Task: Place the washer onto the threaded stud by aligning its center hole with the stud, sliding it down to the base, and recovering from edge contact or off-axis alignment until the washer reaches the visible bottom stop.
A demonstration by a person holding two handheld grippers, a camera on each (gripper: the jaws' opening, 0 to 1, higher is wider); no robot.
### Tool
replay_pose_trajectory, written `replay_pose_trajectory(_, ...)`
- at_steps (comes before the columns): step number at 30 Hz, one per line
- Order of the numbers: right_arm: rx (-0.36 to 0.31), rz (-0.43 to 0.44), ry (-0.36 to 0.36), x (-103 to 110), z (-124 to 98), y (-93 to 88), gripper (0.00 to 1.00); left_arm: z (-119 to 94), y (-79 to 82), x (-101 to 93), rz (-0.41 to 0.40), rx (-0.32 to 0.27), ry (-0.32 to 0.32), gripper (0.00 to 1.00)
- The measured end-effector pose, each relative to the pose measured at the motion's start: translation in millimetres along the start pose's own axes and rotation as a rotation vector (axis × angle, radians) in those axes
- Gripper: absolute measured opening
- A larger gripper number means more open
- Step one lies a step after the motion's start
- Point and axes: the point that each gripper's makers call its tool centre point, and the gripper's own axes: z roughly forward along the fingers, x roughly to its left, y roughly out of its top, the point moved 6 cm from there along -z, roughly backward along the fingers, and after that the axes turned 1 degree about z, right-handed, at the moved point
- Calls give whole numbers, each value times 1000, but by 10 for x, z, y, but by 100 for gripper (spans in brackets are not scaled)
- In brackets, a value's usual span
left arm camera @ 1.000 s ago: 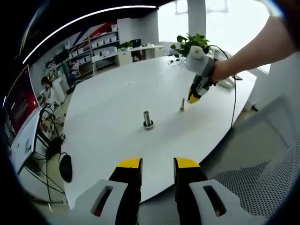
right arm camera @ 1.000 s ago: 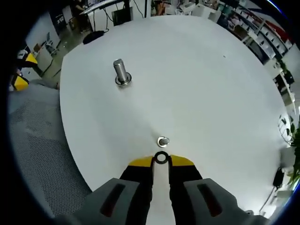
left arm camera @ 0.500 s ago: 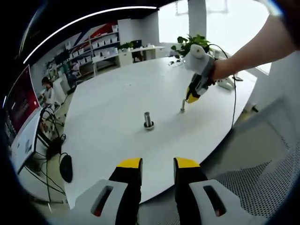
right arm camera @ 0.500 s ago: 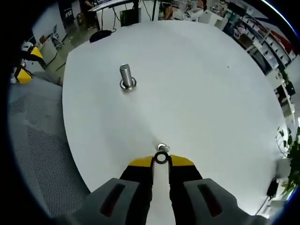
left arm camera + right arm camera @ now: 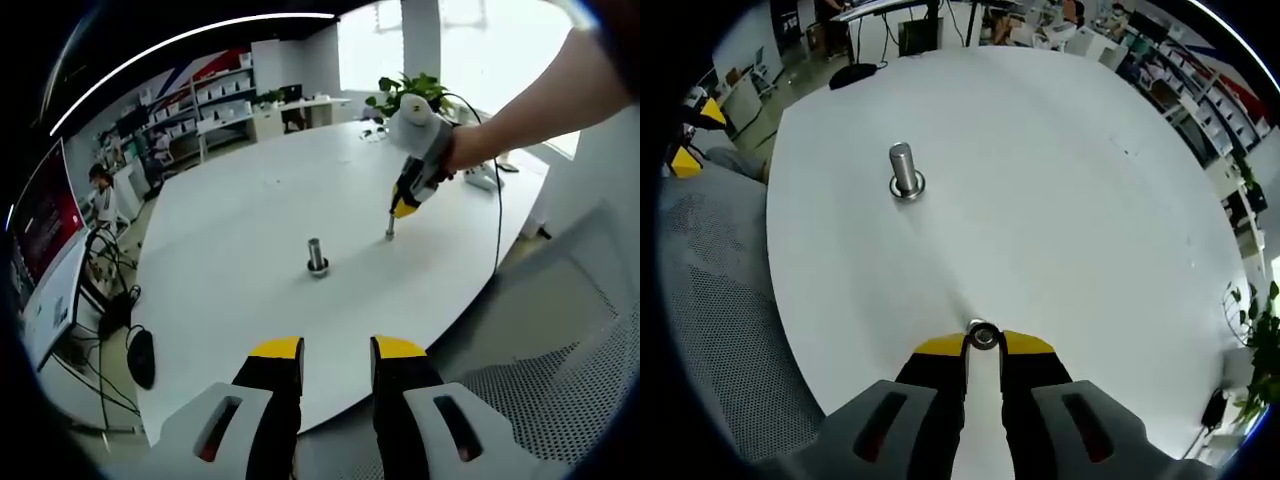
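My right gripper [image 5: 983, 344] is shut on a small dark washer [image 5: 983, 338], held flat between its yellow tips. The washer sits directly over the top of a thin threaded stud [image 5: 978, 327], whose tip shows through and just beyond the ring. In the left gripper view the same stud [image 5: 389, 226] stands upright on the white table [image 5: 250, 220], with the right gripper [image 5: 405, 207] tilted down onto its top. My left gripper [image 5: 336, 352] hangs open off the table's near edge, nothing between its fingers.
A thicker bolt with a ring at its base [image 5: 904, 172] stands alone farther out on the table, also visible as the bolt [image 5: 317, 257] in the left gripper view. A mesh chair [image 5: 710, 300] sits beside the table edge. A potted plant [image 5: 410, 92] stands at the far side.
The right gripper has moved the washer from just short of the stud to right over its top. The left gripper has stayed still.
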Motion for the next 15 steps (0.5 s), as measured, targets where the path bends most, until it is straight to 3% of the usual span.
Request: replay_pose_trajectory(15, 46, -15, 21, -5, 174, -35, 14, 14, -13, -10, 2, 12, -4, 24)
